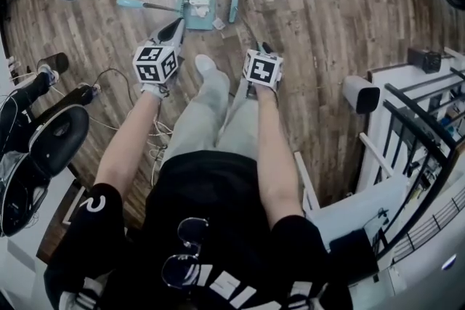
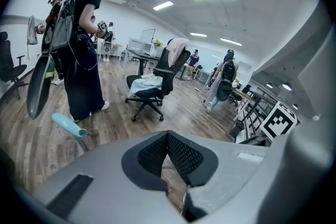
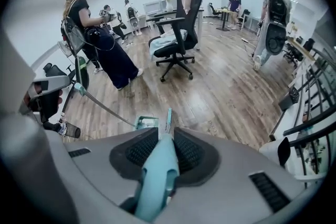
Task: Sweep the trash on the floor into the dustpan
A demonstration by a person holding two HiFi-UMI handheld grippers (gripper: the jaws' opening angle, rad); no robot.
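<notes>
A teal dustpan (image 1: 197, 9) sits on the wood floor with white trash (image 1: 200, 9) in it. Its long handle ends in a teal grip (image 1: 131, 3) to the left. One small scrap (image 1: 219, 24) lies just in front of the pan. The teal broom head (image 1: 234, 2) stands to the right of the pan. My right gripper (image 1: 259, 49) is shut on the teal broom handle (image 3: 156, 178), which runs down to the broom head (image 3: 168, 120) beside the dustpan (image 3: 146, 122). My left gripper (image 1: 175, 30) hovers just short of the pan, shut with nothing between its pads (image 2: 181, 155). The dustpan's grip (image 2: 68, 124) shows to its left.
My own legs and foot (image 1: 205, 65) are between the grippers. Cables (image 1: 156, 138) trail on the floor at left, beside black chairs (image 1: 54, 138). A white rack (image 1: 407, 127) stands at right. A person (image 3: 100, 39) and an office chair (image 3: 176, 42) stand farther off.
</notes>
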